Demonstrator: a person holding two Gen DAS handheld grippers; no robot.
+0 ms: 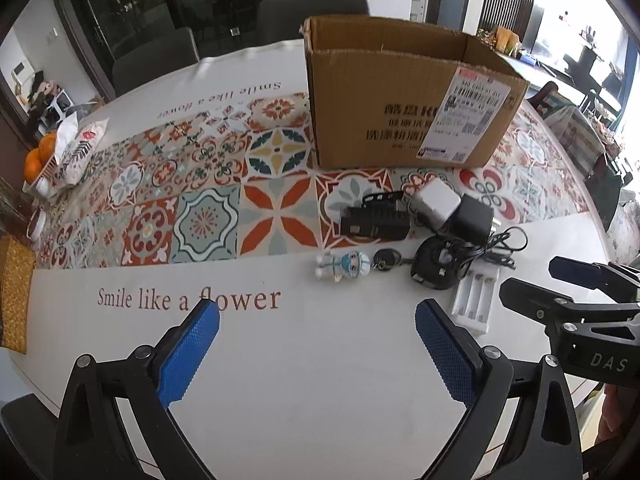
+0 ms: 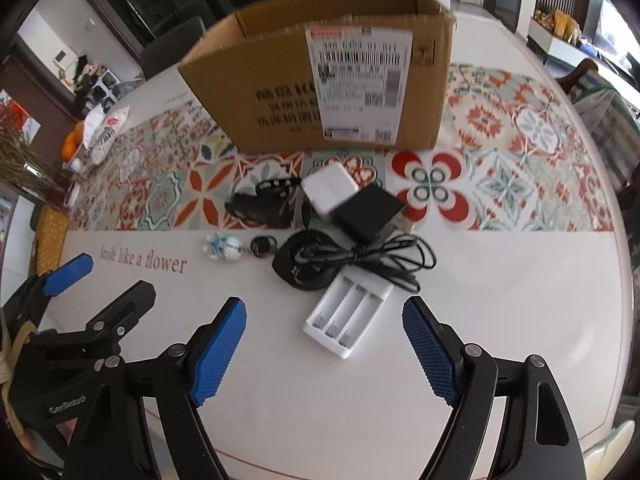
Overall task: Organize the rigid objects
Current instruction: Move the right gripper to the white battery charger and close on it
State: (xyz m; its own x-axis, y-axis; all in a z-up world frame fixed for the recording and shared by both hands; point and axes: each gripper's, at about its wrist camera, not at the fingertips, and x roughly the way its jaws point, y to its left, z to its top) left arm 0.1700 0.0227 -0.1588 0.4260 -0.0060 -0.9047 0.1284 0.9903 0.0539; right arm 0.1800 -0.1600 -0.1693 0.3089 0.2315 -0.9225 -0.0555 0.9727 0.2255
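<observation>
An open cardboard box (image 1: pixel 404 96) (image 2: pixel 328 76) stands on the patterned table runner. In front of it lies a cluster: a white charger cube (image 1: pixel 436 202) (image 2: pixel 330 192), black adapter (image 1: pixel 474 214) (image 2: pixel 370 210) with cable, black ribbed device (image 1: pixel 374 220) (image 2: pixel 260 208), small figurine (image 1: pixel 344 266) (image 2: pixel 224 248), key fob (image 1: pixel 386 259) (image 2: pixel 262 246), round black item (image 1: pixel 434 270) (image 2: pixel 304 266) and white battery charger (image 1: pixel 476 296) (image 2: pixel 346 312). My left gripper (image 1: pixel 318 320) is open over bare tabletop, left of the cluster. My right gripper (image 2: pixel 322 320) is open, the battery charger lying just ahead between its fingers, untouched.
Oranges (image 1: pixel 34 158) and a snack bag (image 1: pixel 78 148) sit at the table's far left, with a woven mat (image 1: pixel 14 296) near the left edge. Dark chairs (image 1: pixel 156 58) stand behind the table. The table edge curves close on the right.
</observation>
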